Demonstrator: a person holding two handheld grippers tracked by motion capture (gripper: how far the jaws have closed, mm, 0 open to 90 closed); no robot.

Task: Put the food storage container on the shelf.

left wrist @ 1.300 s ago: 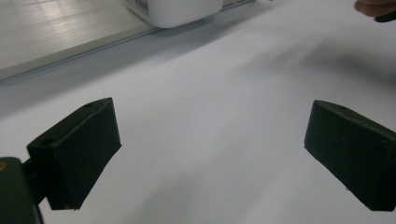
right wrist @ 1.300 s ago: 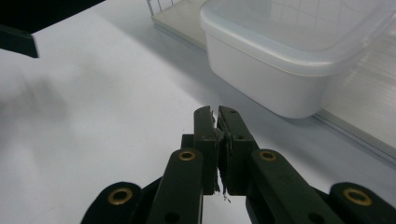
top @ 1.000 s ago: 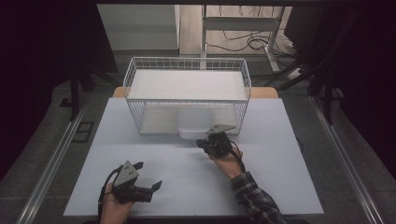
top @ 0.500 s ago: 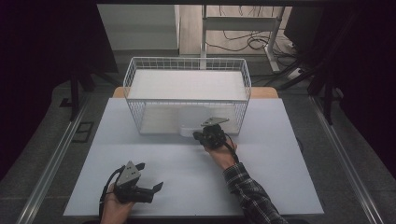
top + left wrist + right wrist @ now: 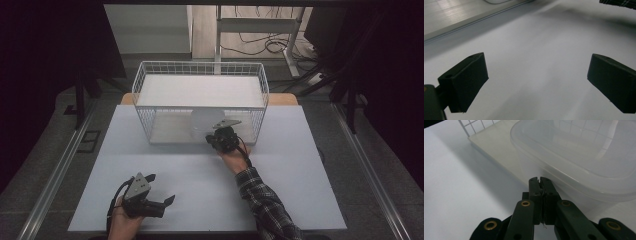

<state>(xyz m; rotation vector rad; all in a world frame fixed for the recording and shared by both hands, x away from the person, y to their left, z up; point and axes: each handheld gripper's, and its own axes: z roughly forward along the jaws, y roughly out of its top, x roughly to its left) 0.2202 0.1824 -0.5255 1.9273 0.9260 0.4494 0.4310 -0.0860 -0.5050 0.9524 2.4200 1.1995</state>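
Resting left gripper (image 5: 161, 188): near the table's (image 5: 300, 165) front left corner – jaws wide apart, nothing between them, bare surface under them in the left gripper view.
Right gripper (image 5: 210, 139): at the rack's open front, right of the middle – jaws pressed fully together with nothing gripped, tips at the box's near wall in the right gripper view (image 5: 540, 180); whether they touch it I cannot tell.
Box (image 5: 202, 120): clear plastic, lidded, on the board under the rack's upper shelf, close to the front edge.
Rack (image 5: 200, 65): white wire, at the far middle of the table, well apart from the left gripper.
Risk, slip: the closed tips are a narrow point on a smooth, sloped wall – a push could skid off to one side or ride up under the lid rim.
Risk, twist: a push off the box's middle would probably turn it, jamming a corner against the wire side.
Risk, rack shift: nothing braces the rack, so a hard shove may slide rack and box together toward the far edge.
Risk, snag: the gripper's top plate sits close under the shelf's front wire and might catch there.
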